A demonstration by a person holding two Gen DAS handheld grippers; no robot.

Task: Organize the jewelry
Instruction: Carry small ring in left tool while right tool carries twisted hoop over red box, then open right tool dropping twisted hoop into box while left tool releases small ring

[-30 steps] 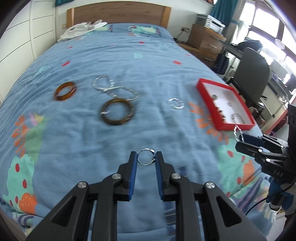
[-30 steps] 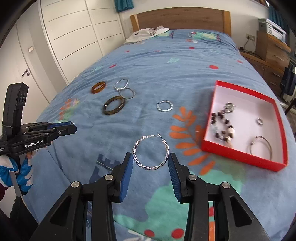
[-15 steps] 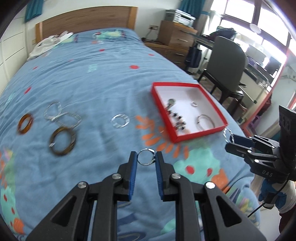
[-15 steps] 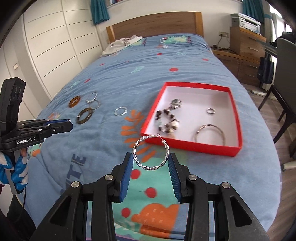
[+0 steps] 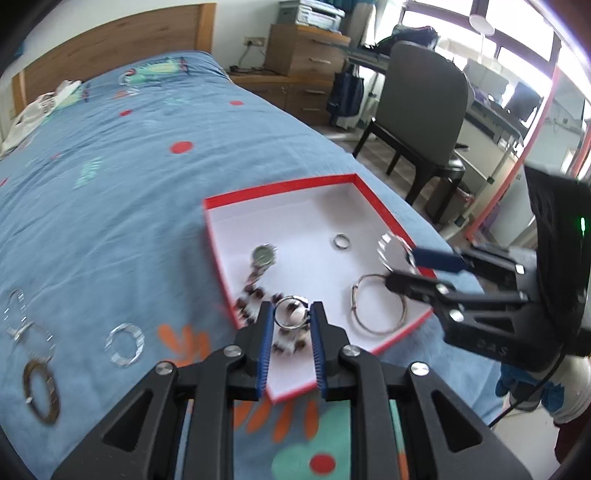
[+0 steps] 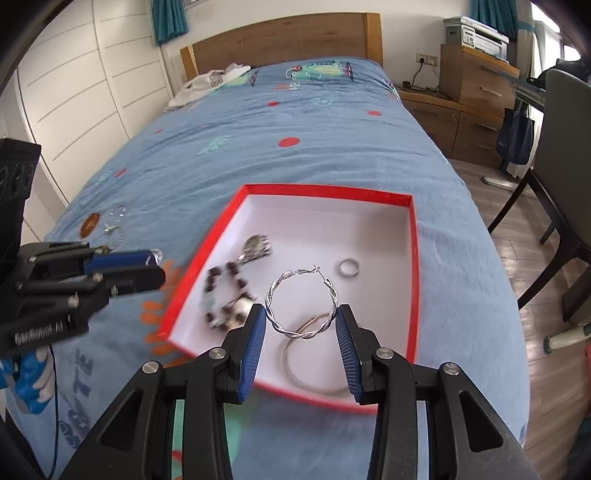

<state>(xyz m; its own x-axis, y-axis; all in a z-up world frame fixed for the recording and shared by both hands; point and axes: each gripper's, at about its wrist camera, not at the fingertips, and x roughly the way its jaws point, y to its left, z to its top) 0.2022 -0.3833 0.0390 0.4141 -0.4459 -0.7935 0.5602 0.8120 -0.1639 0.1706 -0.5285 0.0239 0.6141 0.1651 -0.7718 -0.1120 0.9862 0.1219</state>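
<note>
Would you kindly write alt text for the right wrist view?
The right gripper holds a twisted silver hoop earring above an open red box with a white floor on a blue patterned bedspread. Inside lie a dark beaded bracelet, a small silver ring and a plain hoop.

Grey chair (image 5: pixel 417 110), wooden headboard (image 6: pixel 284 40), white wardrobe (image 6: pixel 74 81), printer (image 6: pixel 476 35)
</note>
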